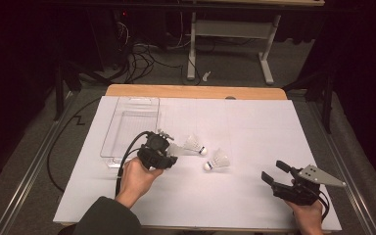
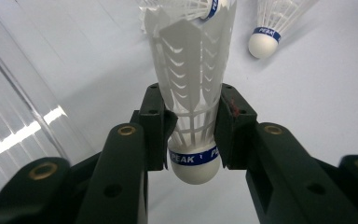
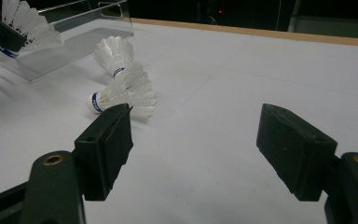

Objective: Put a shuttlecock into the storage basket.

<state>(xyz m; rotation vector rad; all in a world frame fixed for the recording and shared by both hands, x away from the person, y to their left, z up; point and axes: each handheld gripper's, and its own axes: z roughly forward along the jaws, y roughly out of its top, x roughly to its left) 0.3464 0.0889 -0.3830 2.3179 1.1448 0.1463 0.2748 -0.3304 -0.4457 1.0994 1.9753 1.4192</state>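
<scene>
The left gripper (image 2: 193, 135) pinches a shuttlecock (image 2: 191, 88) above the desk (image 1: 254, 196), beside the clear tray (image 1: 127, 122); the right gripper (image 3: 196, 149) idles, spread. Too much squeeze could crush the feathers, while too little could drop it short.

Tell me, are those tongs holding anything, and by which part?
The left tongs hold a shuttlecock, pinched across the lower feather skirt just above its blue band and white cork. The right tongs stand open, holding nothing.
</scene>
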